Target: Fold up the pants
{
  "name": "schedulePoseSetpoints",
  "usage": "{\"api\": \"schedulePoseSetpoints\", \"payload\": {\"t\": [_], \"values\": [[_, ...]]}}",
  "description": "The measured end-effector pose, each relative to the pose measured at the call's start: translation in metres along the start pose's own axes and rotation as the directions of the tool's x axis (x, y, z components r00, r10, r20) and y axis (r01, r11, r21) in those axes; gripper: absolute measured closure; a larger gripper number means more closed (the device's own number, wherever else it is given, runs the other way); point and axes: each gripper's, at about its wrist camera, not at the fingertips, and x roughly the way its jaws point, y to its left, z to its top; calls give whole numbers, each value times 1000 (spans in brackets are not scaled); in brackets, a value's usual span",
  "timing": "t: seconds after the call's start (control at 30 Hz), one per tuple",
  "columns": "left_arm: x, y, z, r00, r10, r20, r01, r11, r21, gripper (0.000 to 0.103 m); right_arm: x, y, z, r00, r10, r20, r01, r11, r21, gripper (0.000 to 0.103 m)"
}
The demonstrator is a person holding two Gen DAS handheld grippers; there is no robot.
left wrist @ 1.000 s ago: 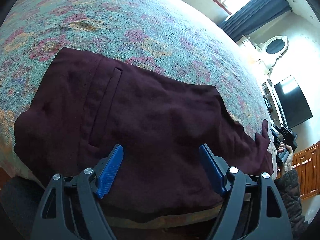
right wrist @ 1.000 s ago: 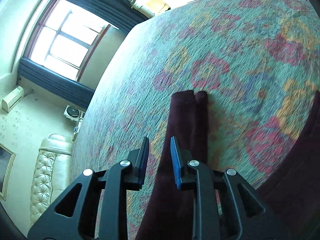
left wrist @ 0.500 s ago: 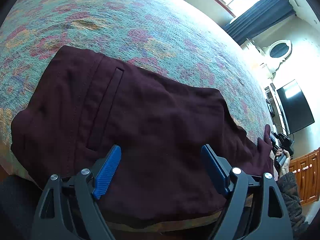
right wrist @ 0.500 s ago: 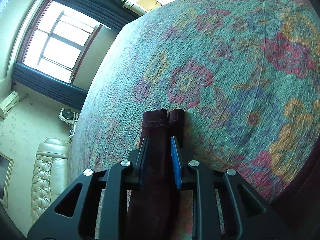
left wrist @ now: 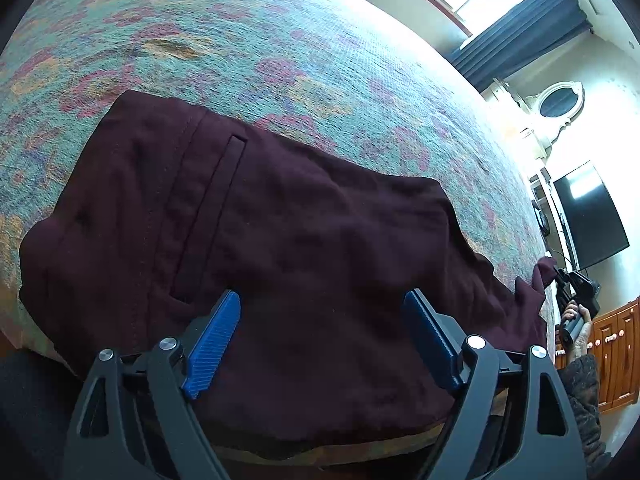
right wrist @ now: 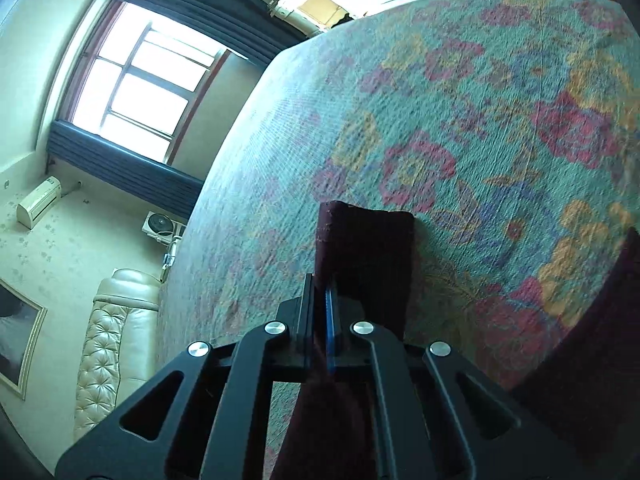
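On the floral bedspread (left wrist: 280, 48), maroon pants (left wrist: 280, 240) lie flat; the left gripper (left wrist: 322, 312) gapes wide, holding nothing, while the right gripper (right wrist: 320, 300) has just pinched closed on the pant-leg cuff (right wrist: 364, 248).

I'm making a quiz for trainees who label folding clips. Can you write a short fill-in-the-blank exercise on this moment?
1. The pants are dark ____ in colour.
2. The right hand-held gripper is ____ on the leg end of the pants.
3. The left hand-held gripper hangs over the waist end with its jaws ____.
4. The pants lie on a flowered ____.

Missing words: maroon; shut; open; bedspread
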Motion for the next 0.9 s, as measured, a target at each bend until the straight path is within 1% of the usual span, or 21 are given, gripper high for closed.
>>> {"api": "schedulePoseSetpoints", "payload": {"t": [0.07, 0.13, 0.23, 0.3, 0.4, 0.47, 0.5, 0.53, 0.6, 0.63, 0.67, 0.7, 0.73, 0.77, 0.8, 0.83, 0.9], "values": [[0, 0, -1, 1000, 2, 1, -2, 1000, 2, 20, -38, 6, 3, 999, 27, 38, -27, 1000, 1, 99], [0, 0, -1, 1000, 3, 1, -3, 1000, 2, 20, -78, 2, 7, 996, 33, 84, -35, 999, 18, 99], [-1, 0, -2, 1000, 2, 2, -2, 1000, -2, 20, -124, -30, 12, 992, 37, 124, -48, 996, 81, 99], [-1, -1, -4, 1000, -1, 2, 1, 1000, -5, 20, -141, -58, 9, 992, -7, 127, -7, 994, 111, 100], [-1, -1, -7, 1000, 3, 4, -3, 1000, 0, 20, -143, -113, -8, 992, -87, 90, 68, 978, 198, 100], [-1, -3, -9, 1000, 12, 5, -12, 1000, 11, 20, -137, -147, -21, 987, -143, 67, 123, 962, 244, 100], [-1, -4, -9, 1000, 18, 5, -18, 1000, 16, 20, -133, -159, -26, 988, -143, 54, 124, 956, 264, 100], [-1, -4, -10, 1000, 22, 5, -22, 1000, 20, 20, -128, -170, -31, 992, -120, 42, 103, 952, 287, 99], [0, -6, -10, 1000, 27, 6, -27, 999, 18, 20, -126, -184, -39, 995, -85, 53, 63, 941, 332, 99], [0, -5, -11, 1000, 28, 6, -28, 999, 16, 19, -127, -188, -42, 996, -57, 63, 31, 935, 354, 96], [0, -6, -11, 1000, 28, 7, -28, 1000, 14, 19, -128, -191, -44, 997, -44, 64, 17, 929, 370, 93], [0, -6, -12, 1000, 28, 7, -29, 1000, 13, 19, -128, -191, -46, 997, -30, 64, 4, 926, 377, 93], [-1, -6, -12, 1000, 29, 8, -30, 999, 13, 19, -128, -190, -48, 998, -20, 60, -4, 927, 374, 92], [-1, -6, -13, 999, 31, 9, -31, 999, 13, 19, -127, -188, -51, 998, -8, 57, -13, 930, 368, 87], [-1, -7, -13, 999, 33, 11, -33, 999, 13, 19, -126, -183, -53, 999, 4, 51, -22, 933, 359, 84], [-1, -7, -14, 999, 35, 13, -35, 999, 14, 19, -125, -179, -56, 999, 12, 44, -26, 937, 348, 79], [-1, -8, -15, 999, 39, 15, -39, 999, 16, 18, -121, -169, -60, 1000, -1, 24, -7, 950, 313, 77]]}}
